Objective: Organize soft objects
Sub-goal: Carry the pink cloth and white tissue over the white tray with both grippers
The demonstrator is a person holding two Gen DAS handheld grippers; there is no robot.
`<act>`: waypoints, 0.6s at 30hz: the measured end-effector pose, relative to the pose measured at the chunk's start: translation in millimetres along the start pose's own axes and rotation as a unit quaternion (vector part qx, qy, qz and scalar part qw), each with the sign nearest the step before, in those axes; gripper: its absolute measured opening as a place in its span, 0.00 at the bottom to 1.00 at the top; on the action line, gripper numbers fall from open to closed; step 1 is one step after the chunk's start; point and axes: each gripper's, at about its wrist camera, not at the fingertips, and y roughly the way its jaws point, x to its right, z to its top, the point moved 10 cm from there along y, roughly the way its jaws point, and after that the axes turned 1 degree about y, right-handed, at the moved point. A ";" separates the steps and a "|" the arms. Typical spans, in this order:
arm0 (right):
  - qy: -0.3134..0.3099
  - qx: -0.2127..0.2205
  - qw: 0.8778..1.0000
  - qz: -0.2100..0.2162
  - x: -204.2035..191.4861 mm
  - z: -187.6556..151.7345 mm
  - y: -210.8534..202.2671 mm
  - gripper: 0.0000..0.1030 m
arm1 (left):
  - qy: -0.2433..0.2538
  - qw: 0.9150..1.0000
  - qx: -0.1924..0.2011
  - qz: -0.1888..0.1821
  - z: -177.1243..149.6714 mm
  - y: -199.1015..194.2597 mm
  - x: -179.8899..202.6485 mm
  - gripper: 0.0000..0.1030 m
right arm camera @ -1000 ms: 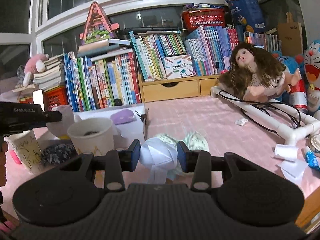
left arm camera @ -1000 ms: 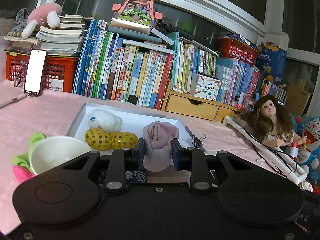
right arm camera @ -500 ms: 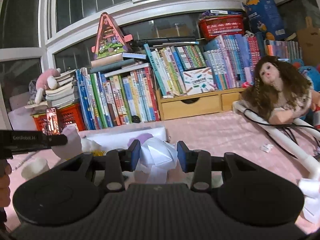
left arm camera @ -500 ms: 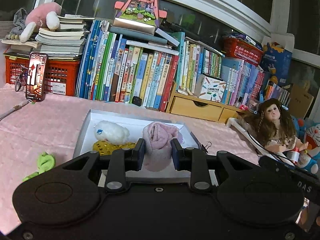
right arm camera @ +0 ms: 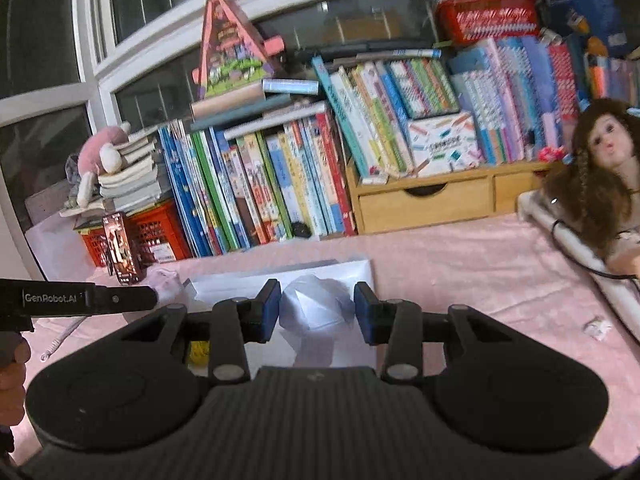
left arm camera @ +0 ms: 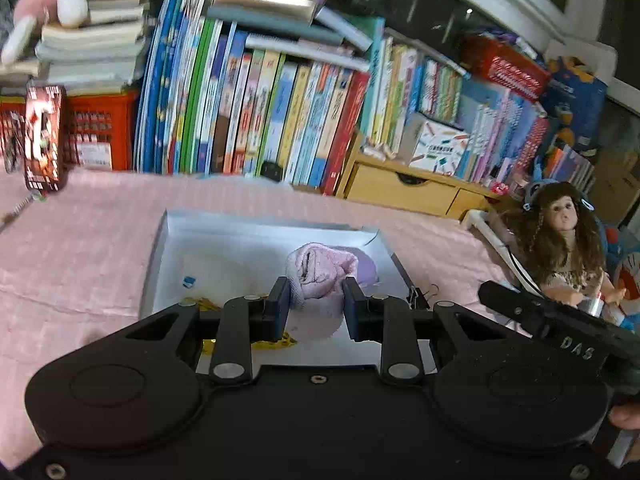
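My left gripper [left arm camera: 314, 304] is shut on a rolled pink towel [left arm camera: 320, 268] and holds it over the white tray [left arm camera: 160, 248]. A yellow dotted soft toy [left arm camera: 200, 304] lies in the tray, mostly hidden behind the left finger. My right gripper [right arm camera: 315, 312] holds a white crumpled soft object [right arm camera: 312, 304] between its jaws, which have widened and barely touch it, above the same white tray [right arm camera: 352, 272]. The other gripper's black body shows at the edge of each view.
A row of upright books [left arm camera: 260, 112] and a wooden drawer unit [left arm camera: 404, 188] stand behind the tray. A phone on a stand [left arm camera: 44, 136] and a red crate [left arm camera: 100, 132] are at the left. A doll [left arm camera: 560, 236] lies at the right on the pink cloth.
Both grippers have moved forward and over the tray with their loads. The right jaws have opened wider around the white object. The bowl and green toy have left the left view.
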 end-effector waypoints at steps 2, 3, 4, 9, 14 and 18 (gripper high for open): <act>-0.001 -0.014 1.000 -0.001 0.0 -0.4 12.8 0.44 | -0.010 1.000 -0.013 -0.001 2.2 12.2 -3.3 0.25; -0.001 -0.022 1.000 0.000 -0.2 -0.8 19.4 0.44 | -0.014 1.000 -0.018 0.000 3.6 18.0 -4.8 0.25; -0.001 -0.029 1.000 0.002 -0.2 -1.3 25.2 0.44 | -0.017 1.000 -0.024 0.003 5.2 24.5 -6.9 0.25; 0.011 -0.061 0.998 0.002 3.3 -3.6 53.2 0.44 | -0.025 0.998 -0.050 0.013 8.4 51.4 -13.6 0.25; 0.028 -0.088 0.996 0.003 6.8 -8.3 77.7 0.44 | -0.025 0.997 -0.064 0.028 11.0 75.2 -16.8 0.25; 0.031 -0.108 0.994 0.009 5.8 -13.6 92.8 0.44 | -0.023 0.996 -0.078 0.037 9.6 89.9 -17.6 0.25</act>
